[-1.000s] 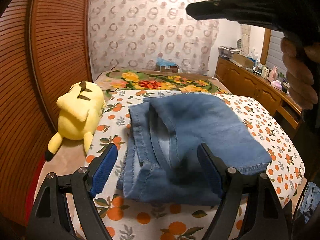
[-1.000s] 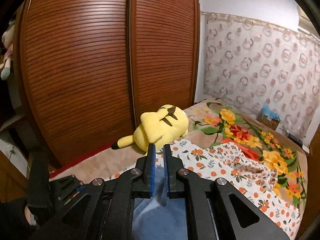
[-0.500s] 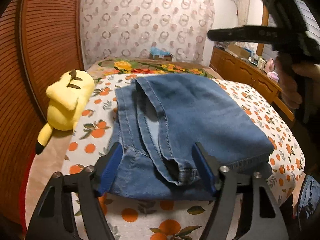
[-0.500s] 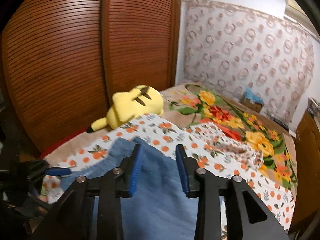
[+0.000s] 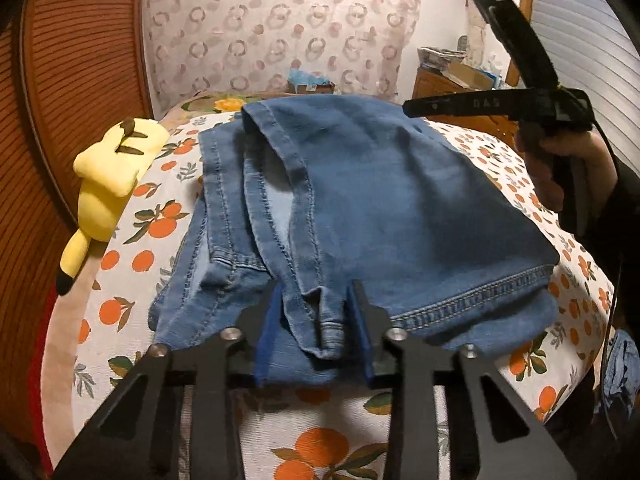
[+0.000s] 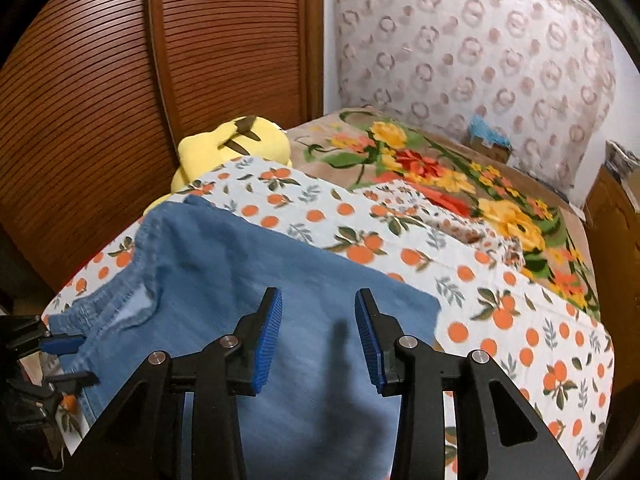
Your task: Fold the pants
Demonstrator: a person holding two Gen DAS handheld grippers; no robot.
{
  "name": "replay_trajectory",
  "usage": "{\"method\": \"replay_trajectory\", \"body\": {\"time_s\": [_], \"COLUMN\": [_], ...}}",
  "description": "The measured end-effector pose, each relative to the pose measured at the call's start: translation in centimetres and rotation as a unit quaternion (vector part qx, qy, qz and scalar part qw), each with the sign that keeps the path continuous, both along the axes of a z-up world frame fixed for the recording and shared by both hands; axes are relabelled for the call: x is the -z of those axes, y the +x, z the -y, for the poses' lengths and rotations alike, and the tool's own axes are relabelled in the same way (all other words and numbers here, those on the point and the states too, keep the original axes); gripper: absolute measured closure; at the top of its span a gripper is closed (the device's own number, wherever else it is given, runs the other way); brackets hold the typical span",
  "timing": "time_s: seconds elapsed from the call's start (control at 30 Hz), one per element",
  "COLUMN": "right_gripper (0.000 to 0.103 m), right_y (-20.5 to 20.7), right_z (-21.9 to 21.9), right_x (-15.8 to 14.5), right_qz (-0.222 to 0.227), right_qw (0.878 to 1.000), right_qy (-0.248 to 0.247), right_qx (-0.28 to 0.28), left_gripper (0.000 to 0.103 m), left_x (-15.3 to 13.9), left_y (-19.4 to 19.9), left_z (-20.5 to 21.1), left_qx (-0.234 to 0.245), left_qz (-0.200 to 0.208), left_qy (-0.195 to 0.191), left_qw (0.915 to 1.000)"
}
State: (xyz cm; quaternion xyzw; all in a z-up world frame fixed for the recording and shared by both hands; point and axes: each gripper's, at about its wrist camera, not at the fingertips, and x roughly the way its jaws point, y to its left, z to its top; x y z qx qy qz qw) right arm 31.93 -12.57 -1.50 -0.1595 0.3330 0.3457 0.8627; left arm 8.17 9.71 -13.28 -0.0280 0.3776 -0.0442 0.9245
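Blue denim pants (image 5: 360,208) lie folded on the orange-print bedspread (image 5: 132,256). My left gripper (image 5: 316,304) is low at the near edge of the pants, its jaws half closed around a bunched hem fold with gaps still showing beside it. My right gripper (image 6: 318,312) is open and empty, held above the flat denim (image 6: 248,280). It also shows in the left wrist view (image 5: 408,108) raised over the pants' right side. The left gripper shows in the right wrist view (image 6: 64,356) at the pants' left edge.
A yellow plush toy (image 5: 112,172) lies on the bed's left side by the brown slatted wardrobe (image 6: 120,80). A floral blanket (image 6: 460,184) covers the far bed. A wooden dresser (image 5: 452,80) with clutter stands at the right. A patterned curtain (image 5: 272,28) hangs behind.
My right gripper let go of the pant leg and opened, leaving the denim laid flat. My left gripper moved down to the near hem and narrowed around a fold.
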Motion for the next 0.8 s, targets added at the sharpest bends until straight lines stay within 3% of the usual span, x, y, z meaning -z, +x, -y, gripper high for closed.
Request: {"method": "replay_trajectory", "body": {"time_s": [0.03,0.1,0.27,0.37,0.47,0.57,0.7,0.8], "right_gripper": [0.064,0.064,0.064,0.064,0.063,0.062,0.061,0.060], "right_y": [-0.1,0.0,-0.5,-1.0,-1.6,-2.4,-3.5,-4.1], "right_z": [0.0,0.1,0.6,1.0,1.3,1.7,1.7,1.6], "right_x": [0.1,0.1,0.6,1.0,1.2,1.4,1.5,1.9], "right_qz": [-0.001,-0.003,-0.004,-0.006,-0.008,-0.011,-0.014,-0.022], "right_qw": [1.000,1.000,1.000,1.000,1.000,1.000,1.000,1.000], "right_qy": [0.002,0.005,0.006,0.009,0.010,0.014,0.008,0.005], "right_qx": [0.003,0.006,0.011,0.016,0.021,0.020,0.016,0.016], "left_gripper": [0.086,0.094,0.095,0.095,0.095,0.084,0.057,0.056], "left_x": [-0.1,-0.6,-4.0,-3.8,-2.5,-1.7,-2.0,-2.8], "left_y": [-0.1,-0.5,-2.5,-2.8,-2.1,-1.7,-1.2,-0.8], "left_z": [0.1,0.1,-2.8,-4.3,-5.0,-4.6,-4.3,-4.7], "left_qx": [0.004,0.002,-0.031,-0.052,-0.048,-0.052,-0.052,-0.055], "left_qz": [0.001,0.010,0.058,0.048,0.018,0.007,0.012,0.024], "left_qy": [-0.001,-0.002,-0.033,-0.022,-0.037,-0.031,-0.030,-0.027], "left_qw": [1.0000,1.0000,0.9973,0.9972,0.9980,0.9982,0.9981,0.9978]}}
